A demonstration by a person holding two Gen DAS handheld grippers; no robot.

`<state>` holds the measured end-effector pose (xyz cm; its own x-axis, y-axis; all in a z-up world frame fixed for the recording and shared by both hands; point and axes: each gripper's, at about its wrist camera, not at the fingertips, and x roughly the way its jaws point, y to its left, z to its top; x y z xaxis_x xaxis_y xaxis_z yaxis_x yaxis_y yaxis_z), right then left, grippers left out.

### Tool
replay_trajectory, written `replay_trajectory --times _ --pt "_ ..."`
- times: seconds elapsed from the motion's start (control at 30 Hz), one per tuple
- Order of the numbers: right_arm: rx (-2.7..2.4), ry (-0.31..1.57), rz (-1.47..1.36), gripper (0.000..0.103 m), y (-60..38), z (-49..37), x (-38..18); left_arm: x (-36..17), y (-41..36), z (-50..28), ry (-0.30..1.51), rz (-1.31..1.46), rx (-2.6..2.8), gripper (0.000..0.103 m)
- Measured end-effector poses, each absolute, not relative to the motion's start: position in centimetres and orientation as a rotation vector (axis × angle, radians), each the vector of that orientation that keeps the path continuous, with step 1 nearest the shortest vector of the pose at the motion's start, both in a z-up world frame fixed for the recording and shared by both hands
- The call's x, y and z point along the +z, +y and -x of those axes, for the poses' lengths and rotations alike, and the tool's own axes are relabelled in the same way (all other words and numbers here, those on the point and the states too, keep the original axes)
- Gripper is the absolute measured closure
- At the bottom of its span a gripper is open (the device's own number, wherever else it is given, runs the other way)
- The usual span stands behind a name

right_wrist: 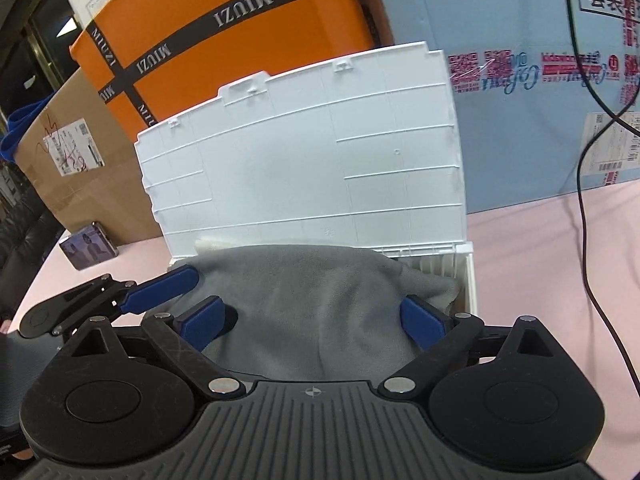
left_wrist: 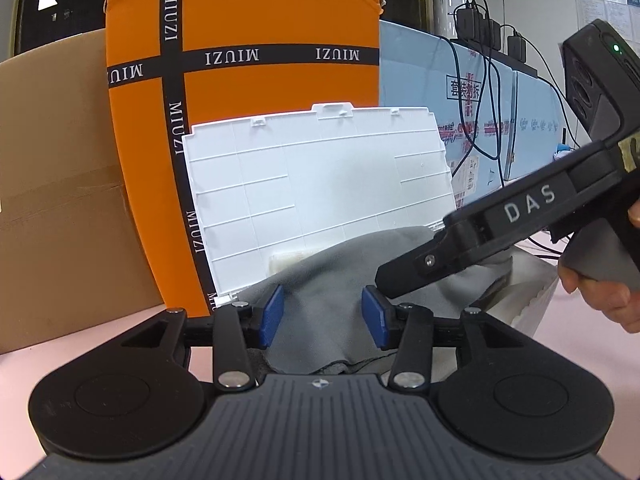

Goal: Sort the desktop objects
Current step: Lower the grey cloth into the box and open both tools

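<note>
Cloth status: soft grey fabric cloth [right_wrist: 320, 296] lay bunched over the open white plastic organiser box [right_wrist: 468, 276], its ribbed lid [right_wrist: 304, 152] upright on the far side. Left gripper [left_wrist: 323, 316] and right gripper [right_wrist: 312, 320] both had jaws spread, holding nothing, flanking the cloth. Box contents hidden, so progress unclear. Orange MIUZI box [left_wrist: 240, 20] crowded the far edge; pink tabletop [right_wrist: 540, 248] open to the right.
</note>
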<state>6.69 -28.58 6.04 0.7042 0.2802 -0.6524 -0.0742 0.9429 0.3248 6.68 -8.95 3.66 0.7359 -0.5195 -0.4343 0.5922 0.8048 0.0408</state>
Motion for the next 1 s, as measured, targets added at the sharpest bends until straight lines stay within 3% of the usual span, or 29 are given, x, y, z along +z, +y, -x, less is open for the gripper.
replay_trajectory --times 0.03,0.1,0.17,0.23,0.4,0.5,0.63,0.7,1.0 --pt "0.198 0.746 -0.284 0.007 -28.7 -6.4 6.2 3.7 -9.0 -6.6 0.420 -0.184 -0.613 0.042" --pt "0.193 0.705 -0.282 0.007 -28.8 -5.7 6.5 3.7 -9.1 -6.3 0.416 -0.191 -0.609 0.032" --pt "0.189 0.663 -0.281 0.007 -29.0 -5.1 6.8 3.8 -9.0 -6.3 0.409 -0.188 -0.600 0.030" --pt "0.184 0.622 -0.279 0.005 -29.2 -4.4 7.1 3.9 -8.7 -6.3 0.400 -0.172 -0.588 0.019" --pt "0.173 0.518 -0.274 0.003 -29.6 -2.8 7.8 4.0 -8.1 -6.6 0.388 -0.133 -0.551 0.019" --pt "0.167 0.460 -0.271 0.000 -30.3 -2.3 8.3 4.2 -7.9 -6.7 0.379 -0.124 -0.532 0.011" --pt "0.136 0.412 -0.260 0.000 -32.1 -3.4 8.1 4.5 -7.5 -6.6 0.356 -0.110 -0.510 0.009" --pt "0.110 0.403 -0.247 0.000 -32.4 -3.6 7.9 4.7 -7.1 -6.8 0.351 -0.091 -0.494 0.000" --pt "0.039 0.365 -0.208 0.000 -32.9 -4.6 6.6 5.0 -5.3 -7.7 0.337 0.015 -0.409 0.000"
